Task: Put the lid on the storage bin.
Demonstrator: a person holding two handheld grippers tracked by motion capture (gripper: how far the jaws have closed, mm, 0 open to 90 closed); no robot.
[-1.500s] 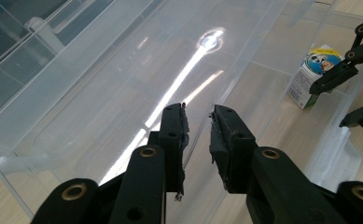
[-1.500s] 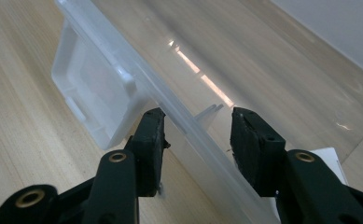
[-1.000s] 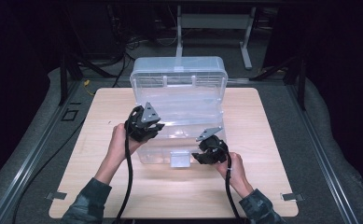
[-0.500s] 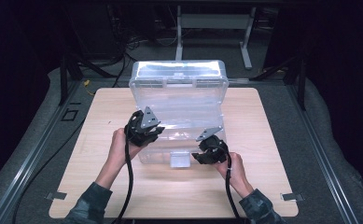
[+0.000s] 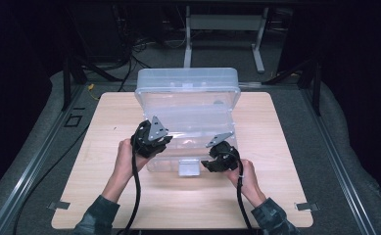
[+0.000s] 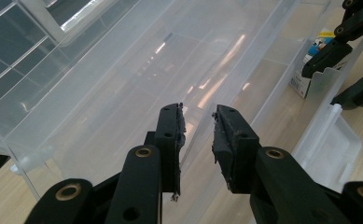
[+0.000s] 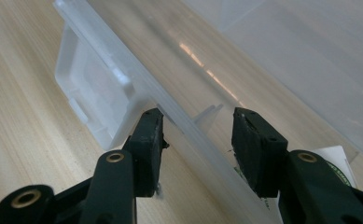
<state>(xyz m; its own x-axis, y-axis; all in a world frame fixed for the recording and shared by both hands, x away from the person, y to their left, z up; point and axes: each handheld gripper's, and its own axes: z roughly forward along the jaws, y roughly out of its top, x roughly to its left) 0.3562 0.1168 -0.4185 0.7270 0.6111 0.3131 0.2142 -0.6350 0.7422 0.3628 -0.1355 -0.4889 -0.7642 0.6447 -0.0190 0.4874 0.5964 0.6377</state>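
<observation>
box: clear plastic bin (image 5: pixel 188 122) sits mid-table (image 5: pixel 105 196), near wall facing the person, lid (image 5: pixel 188 81) swung open and standing at the far side
latch: white flap (image 5: pixel 188 167) hangs off the bin's near rim, centre front; seen too in the right gripper view (image 7: pixel 95 100)
left gripper: (image 5: pixel 154 142) at the bin's near-left corner, held in the left hand (image 5: pixel 127 159); in its own view (image 6: pixel 198 130) the jaws straddle the bin's front wall (image 6: pixel 202 140) — a gap shows on each side of the plastic, so whether the pads press on it I can't tell; jaws stand narrow
right gripper: (image 5: pixel 217 159) at the near rim right of the latch, in the right hand (image 5: pixel 247 178); its own view (image 7: pixel 195 135) shows the jaws one on each side of the rim (image 7: pixel 170 116) — left pad looks to be touching the rim's outer face, right pad clear of it, so parted, no firm grip visible
contents: a small printed carton (image 6: pixel 310 70) lies on the bin floor near the right end; a white label edge (image 7: pixel 338 163) shows behind the right jaw
table: pale wood top, grey floor around it, cables trail from both grippers toward the person
</observation>
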